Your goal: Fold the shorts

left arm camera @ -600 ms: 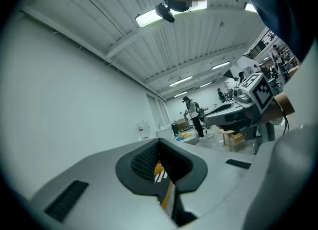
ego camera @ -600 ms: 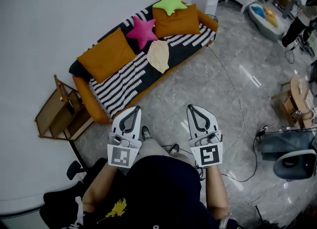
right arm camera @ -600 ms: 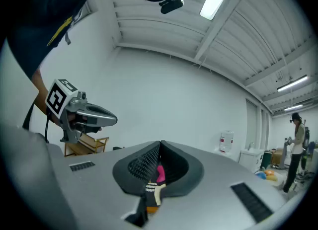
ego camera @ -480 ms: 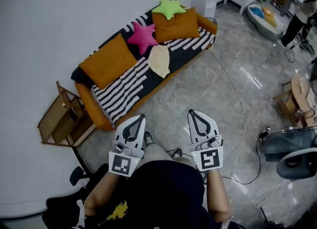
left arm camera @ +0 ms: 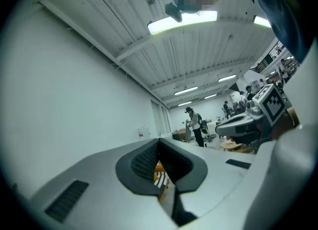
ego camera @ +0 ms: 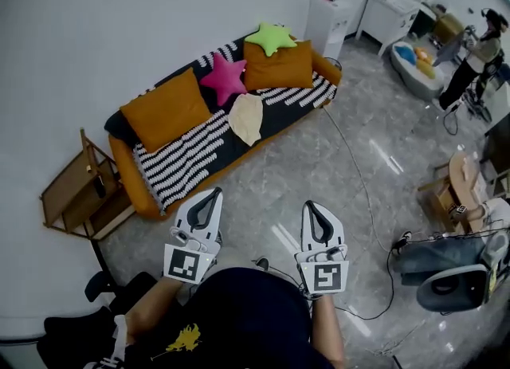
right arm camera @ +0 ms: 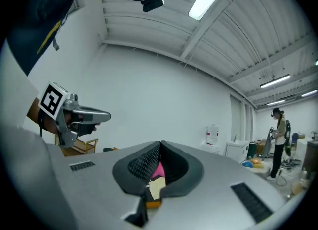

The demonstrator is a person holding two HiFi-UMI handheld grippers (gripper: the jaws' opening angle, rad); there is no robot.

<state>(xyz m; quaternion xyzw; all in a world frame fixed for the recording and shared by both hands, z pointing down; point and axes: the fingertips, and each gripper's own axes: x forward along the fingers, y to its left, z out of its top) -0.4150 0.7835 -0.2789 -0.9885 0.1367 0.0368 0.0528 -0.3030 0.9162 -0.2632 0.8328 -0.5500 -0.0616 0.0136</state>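
The shorts [ego camera: 245, 118] are a pale cream cloth lying flat on the striped seat of an orange sofa [ego camera: 179, 160], well ahead of me. I hold both grippers level over the grey floor, apart from the sofa. My left gripper [ego camera: 213, 193] is shut with nothing in it; its tips [left arm camera: 160, 140] meet in the left gripper view. My right gripper [ego camera: 312, 205] is shut and empty too, with its tips [right arm camera: 160, 143] together. Through the hole behind the right jaws a bit of cream cloth [right arm camera: 154, 188] shows.
On the sofa lie two orange cushions [ego camera: 165, 107], a pink star pillow [ego camera: 225, 77] and a green one [ego camera: 271, 37]. A wooden rack [ego camera: 70, 196] stands left of it. A cable [ego camera: 360, 190] crosses the floor. At right are a chair [ego camera: 451, 284] and a person [ego camera: 470, 63].
The head view has swung up and shows more of the room's far right. Both grippers sit lower in the picture, still shut and empty.
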